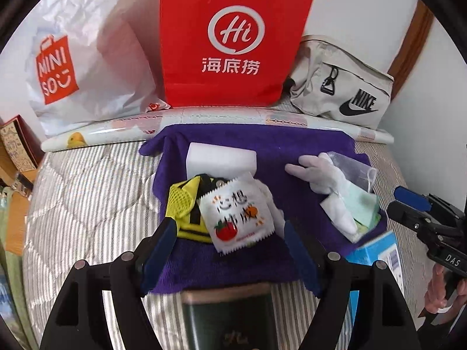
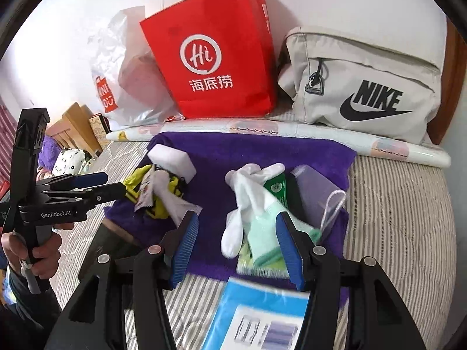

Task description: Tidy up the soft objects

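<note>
A purple towel (image 1: 271, 143) is spread on the striped bed. On its left lie a white foam block (image 1: 221, 157), a yellow-and-black mesh sock (image 1: 186, 207) and a white packet with a tomato print (image 1: 239, 218). My left gripper (image 1: 229, 250) hovers open just above this pile, gripping nothing. On the towel's right lie a white glove (image 2: 248, 186), a mint glove (image 2: 262, 233), a green packet (image 2: 277, 189) and a clear drawstring pouch (image 2: 315, 192). My right gripper (image 2: 238, 250) stands open over the gloves, and its pads press on nothing.
A red paper bag (image 1: 233, 43), a white plastic bag (image 1: 87, 67) and a beige Nike pouch (image 2: 364, 87) line the wall behind a rolled printed sheet (image 1: 116, 131). A blue box (image 2: 256, 315) and a dark green tin (image 1: 227, 315) lie at the towel's near edge.
</note>
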`<state>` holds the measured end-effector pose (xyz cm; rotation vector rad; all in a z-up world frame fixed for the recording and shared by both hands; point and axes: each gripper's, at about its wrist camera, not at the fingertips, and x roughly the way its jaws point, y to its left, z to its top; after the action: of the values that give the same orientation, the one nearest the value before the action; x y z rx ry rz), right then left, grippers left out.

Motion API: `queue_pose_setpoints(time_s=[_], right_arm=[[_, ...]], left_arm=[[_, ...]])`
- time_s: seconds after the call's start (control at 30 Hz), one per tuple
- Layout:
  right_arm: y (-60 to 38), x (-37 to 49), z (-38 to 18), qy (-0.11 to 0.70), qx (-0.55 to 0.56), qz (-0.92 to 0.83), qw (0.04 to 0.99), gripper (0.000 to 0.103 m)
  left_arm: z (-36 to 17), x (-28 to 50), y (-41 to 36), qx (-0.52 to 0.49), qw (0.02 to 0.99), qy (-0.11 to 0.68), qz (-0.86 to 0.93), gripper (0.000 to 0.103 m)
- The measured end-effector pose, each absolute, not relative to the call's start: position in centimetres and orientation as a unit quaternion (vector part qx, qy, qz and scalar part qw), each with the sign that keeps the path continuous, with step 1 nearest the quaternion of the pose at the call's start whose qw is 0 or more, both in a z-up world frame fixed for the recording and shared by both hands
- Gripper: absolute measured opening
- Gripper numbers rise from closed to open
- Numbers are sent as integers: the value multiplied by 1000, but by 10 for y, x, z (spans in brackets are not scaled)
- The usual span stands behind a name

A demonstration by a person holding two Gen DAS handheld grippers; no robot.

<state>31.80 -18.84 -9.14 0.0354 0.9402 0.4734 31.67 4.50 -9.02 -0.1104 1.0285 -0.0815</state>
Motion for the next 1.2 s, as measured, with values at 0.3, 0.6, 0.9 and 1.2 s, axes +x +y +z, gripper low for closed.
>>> queue_pose_setpoints(time_s=[0.3, 0.6, 0.9, 1.2], right_arm=[[-199, 249, -58, 422, 12, 214, 881, 75], [-205, 177, -37, 402, 11, 202, 893, 83], [-206, 121, -35, 408, 3, 163, 898, 89], [-215, 75, -35, 402, 7, 133, 906, 90]], left_arm=[[-61, 255, 32, -45, 875, 482, -34, 85], [-43, 179, 14, -40, 883, 466, -38, 92], [-25, 115, 7, -39, 900, 434, -17, 97], [-13, 62, -11, -17, 920, 392, 3, 97]])
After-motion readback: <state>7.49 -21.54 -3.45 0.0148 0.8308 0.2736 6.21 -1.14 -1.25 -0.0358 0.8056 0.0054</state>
